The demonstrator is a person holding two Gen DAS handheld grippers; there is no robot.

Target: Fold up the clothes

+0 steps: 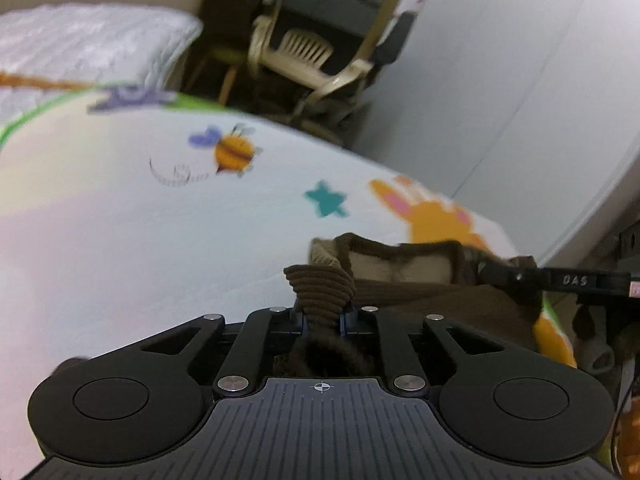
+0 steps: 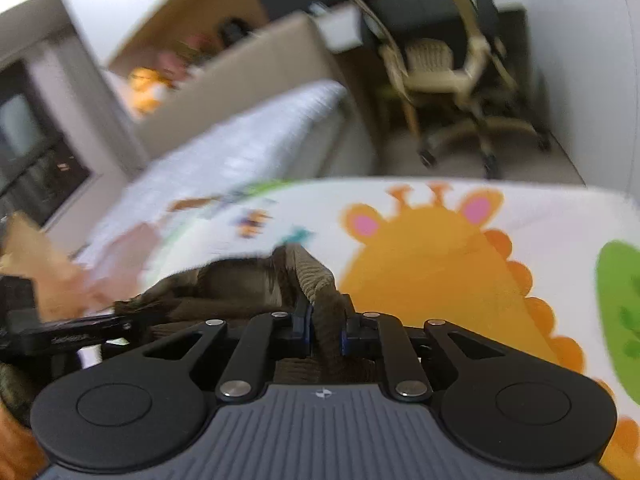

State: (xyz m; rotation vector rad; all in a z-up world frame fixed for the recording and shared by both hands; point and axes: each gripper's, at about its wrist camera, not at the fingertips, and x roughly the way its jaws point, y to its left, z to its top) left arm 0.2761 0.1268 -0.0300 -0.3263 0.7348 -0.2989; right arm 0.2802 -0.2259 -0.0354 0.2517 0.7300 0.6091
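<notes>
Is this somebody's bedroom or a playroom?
Probably a bedroom at home. There's a quilted white mattress, a cartoon play mat with a bee and giraffe, and a beige office chair by the wall.

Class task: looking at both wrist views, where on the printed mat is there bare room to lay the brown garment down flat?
Bare room lies on the mat between the bee print and the left gripper. It is crowded where the brown garment bunches between both grippers, over the giraffe print near the right gripper.
</notes>
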